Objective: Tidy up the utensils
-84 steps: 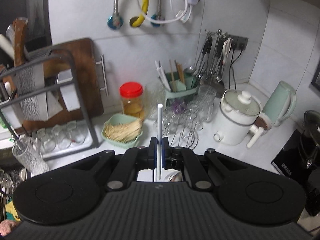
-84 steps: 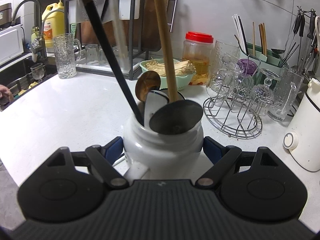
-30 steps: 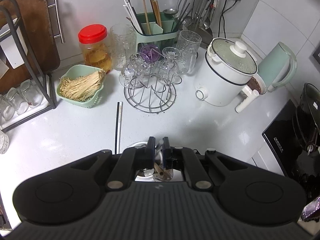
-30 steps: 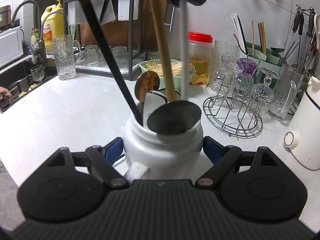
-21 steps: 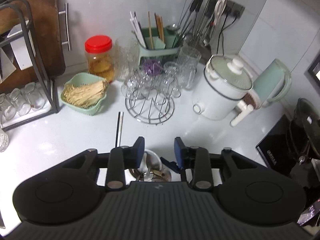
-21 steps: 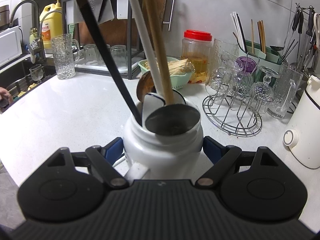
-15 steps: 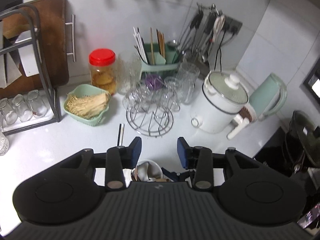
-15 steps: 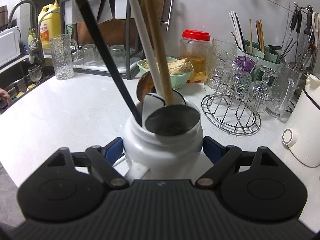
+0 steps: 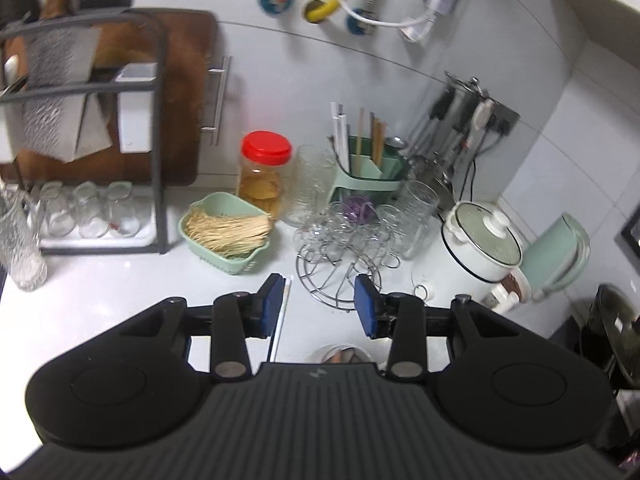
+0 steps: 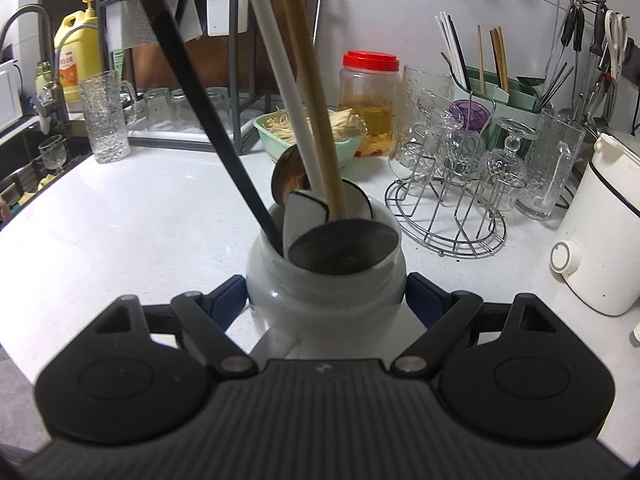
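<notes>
On the white countertop (image 10: 120,216), right gripper (image 10: 326,300) clamped on the white ceramic jar (image 10: 324,280), blue pads pressed to either flank. Crammed in that jar: a black-handled utensil (image 10: 208,120), a white chopstick (image 10: 280,80), a wooden-handled utensil (image 10: 316,96), a wooden spoon bowl (image 10: 288,178) and a dark ladle bowl (image 10: 344,246), all leaning toward the back left. Above the counter, left gripper (image 9: 320,306) with jaws apart and nothing between them. Just beside its left pad, a pair of chopsticks (image 9: 280,316), one black and one white, flat on the counter. Further back: wire glass rack (image 9: 344,256), green basket of sticks (image 9: 226,232), red-lidded jar (image 9: 264,172), green cutlery caddy (image 9: 368,176) with more chopsticks, white electric pot (image 9: 480,248).
</notes>
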`<state>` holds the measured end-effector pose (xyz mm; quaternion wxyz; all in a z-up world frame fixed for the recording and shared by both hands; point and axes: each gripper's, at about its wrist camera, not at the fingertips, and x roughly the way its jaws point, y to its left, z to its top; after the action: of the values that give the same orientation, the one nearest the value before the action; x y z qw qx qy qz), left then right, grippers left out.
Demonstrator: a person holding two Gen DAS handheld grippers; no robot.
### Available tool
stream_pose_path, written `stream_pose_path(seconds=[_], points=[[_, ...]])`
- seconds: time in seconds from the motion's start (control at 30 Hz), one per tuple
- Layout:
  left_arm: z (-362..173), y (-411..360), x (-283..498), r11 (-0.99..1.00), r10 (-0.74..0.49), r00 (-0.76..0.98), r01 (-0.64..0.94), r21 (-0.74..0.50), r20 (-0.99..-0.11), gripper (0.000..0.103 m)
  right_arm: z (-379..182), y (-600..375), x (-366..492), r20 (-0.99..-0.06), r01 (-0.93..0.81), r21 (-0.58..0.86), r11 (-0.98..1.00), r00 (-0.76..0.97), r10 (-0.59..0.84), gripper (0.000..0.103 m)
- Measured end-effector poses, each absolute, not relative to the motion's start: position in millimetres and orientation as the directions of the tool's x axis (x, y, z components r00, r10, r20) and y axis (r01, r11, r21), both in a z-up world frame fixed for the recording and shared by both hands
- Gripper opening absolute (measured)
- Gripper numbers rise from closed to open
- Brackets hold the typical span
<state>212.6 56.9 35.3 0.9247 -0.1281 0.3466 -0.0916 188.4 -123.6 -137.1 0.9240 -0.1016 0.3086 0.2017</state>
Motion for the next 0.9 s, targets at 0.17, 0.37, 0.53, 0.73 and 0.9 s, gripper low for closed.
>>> stream_pose_path(seconds=[0.17, 0.37, 0.53, 0.73, 0.9], points=[[3, 86, 210, 0.955, -0.204, 0.745, 0.008, -0.298, -0.635, 0.045, -136, -127, 188, -0.617, -0.411, -0.063, 0.909, 0.732, 0.288, 0.088], [-52, 108, 209, 0.947, -0.167, 0.699, -0.083, -0.311, -0.695, 0.045, -135, -138, 187, -0.624, -0.386, -0.066, 0.92, 0.735, 0.263, 0.088], [-93, 107, 208, 0.935, -0.182, 0.659, -0.114, -0.336, -0.73, 0.045, -134, -146, 184, -0.63, -0.385, -0.069, 0.92, 0.732, 0.26, 0.088], [-126, 92, 208, 0.94, -0.189, 0.626, -0.107, -0.323, -0.756, 0.045, -134, -148, 183, -0.627, -0.387, -0.066, 0.92, 0.733, 0.263, 0.088], [-152, 80, 217, 0.951, -0.188, 0.589, -0.091, -0.295, -0.786, 0.045, -135, -148, 183, -0.625, -0.387, -0.063, 0.92, 0.734, 0.266, 0.088]])
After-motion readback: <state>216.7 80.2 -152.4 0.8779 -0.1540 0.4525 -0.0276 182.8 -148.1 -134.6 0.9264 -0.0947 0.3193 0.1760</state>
